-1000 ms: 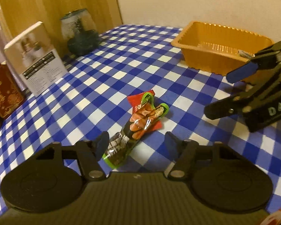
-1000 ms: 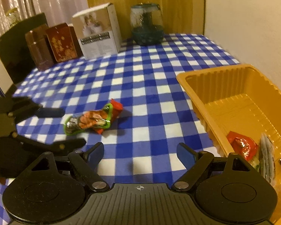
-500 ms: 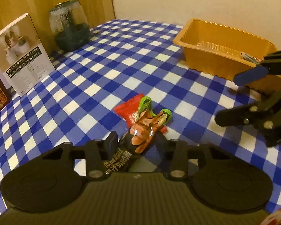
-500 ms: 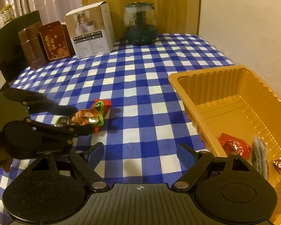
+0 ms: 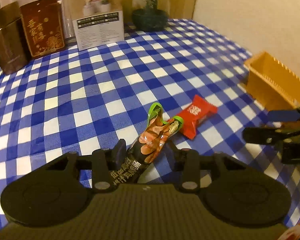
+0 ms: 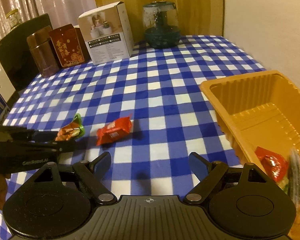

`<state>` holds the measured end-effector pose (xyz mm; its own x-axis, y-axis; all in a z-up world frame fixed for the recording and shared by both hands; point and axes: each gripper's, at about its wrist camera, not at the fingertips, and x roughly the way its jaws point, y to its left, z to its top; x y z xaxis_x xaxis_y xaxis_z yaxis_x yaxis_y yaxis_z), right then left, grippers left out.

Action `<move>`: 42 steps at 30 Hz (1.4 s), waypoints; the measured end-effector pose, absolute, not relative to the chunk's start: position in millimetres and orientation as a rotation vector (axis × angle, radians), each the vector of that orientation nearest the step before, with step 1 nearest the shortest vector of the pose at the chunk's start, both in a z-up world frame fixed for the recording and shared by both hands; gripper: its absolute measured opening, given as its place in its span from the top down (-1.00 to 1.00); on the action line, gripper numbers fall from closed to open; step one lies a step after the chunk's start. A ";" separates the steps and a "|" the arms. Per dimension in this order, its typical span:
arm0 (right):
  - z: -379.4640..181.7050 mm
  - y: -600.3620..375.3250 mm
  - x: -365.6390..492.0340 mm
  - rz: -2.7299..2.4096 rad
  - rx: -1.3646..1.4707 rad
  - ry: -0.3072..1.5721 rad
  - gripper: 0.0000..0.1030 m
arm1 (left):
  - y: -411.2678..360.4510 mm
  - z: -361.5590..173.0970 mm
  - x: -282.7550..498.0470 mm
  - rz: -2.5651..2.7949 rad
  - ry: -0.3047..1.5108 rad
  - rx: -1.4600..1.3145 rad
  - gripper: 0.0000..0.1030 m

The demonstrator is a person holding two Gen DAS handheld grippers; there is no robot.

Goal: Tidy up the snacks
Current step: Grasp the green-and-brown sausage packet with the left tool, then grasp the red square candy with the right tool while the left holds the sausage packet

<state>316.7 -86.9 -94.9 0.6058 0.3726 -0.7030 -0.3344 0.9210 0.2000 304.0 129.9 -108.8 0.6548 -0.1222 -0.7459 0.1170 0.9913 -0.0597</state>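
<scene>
Left claw [image 5: 144, 152]: narrowed onto the dark snack pouch [image 5: 150, 140], which stands between its pads and rises at a tilt out of the jaws – its lower end is hidden behind the claw body. The jaws have just been closing, with the pouch between them.
Right claw [image 6: 150, 163]: standing wide, blue pads well apart, nothing between them – only checked cloth shows in the gap.
Snack pouch: glossy film, black at the base with white Chinese characters, orange-brown food picture higher up, green wavy top edge.
Red packet [image 5: 197, 116]: crinkled shiny red wrapper with crimped ends and a white mark that cannot be read; it lies flat on the worktop [image 6: 150, 84] just beside the pouch's green tip, toward the tray.
Tray [image 6: 256, 100]: rectangular orange plastic tub, thin ribbed walls, by the worktop's right edge near the wall. In the right wrist view it holds a red foil sweet [image 6: 272, 164] and a grey ribbed packet [image 6: 296, 178].
Worktop: covered by a blue-and-white checked cloth, soft and slightly rippled.
Far edge: white carton [image 6: 108, 38] with a product photo and a panel of small print, a dark red tin [image 6: 68, 46] with gold Chinese characters, a brown canister [image 6: 42, 52], and a glass jar [image 6: 161, 26] with a dark teal base.
Writing: "GenRobot.AI" in pale letters on the left claw's arm in the right wrist view.
</scene>
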 end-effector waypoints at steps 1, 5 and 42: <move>-95.0 -84.3 319.7 0.420 0.052 0.822 -0.65 | 132.1 -109.5 304.4 -0.136 0.839 -0.024 0.24; -98.5 -74.8 330.5 0.463 0.061 0.817 -0.65 | 137.7 -117.0 306.5 -0.141 0.833 -0.047 0.23; -117.4 -65.2 379.0 0.374 0.085 0.753 -0.61 | 152.3 -127.2 304.4 -0.130 0.837 -0.046 0.12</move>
<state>379.0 -65.2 -117.4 0.6668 0.3613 -0.6518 -0.3007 0.9307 0.2083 304.4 152.3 -127.2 0.6622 -0.1332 -0.7374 0.0972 0.9910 -0.0918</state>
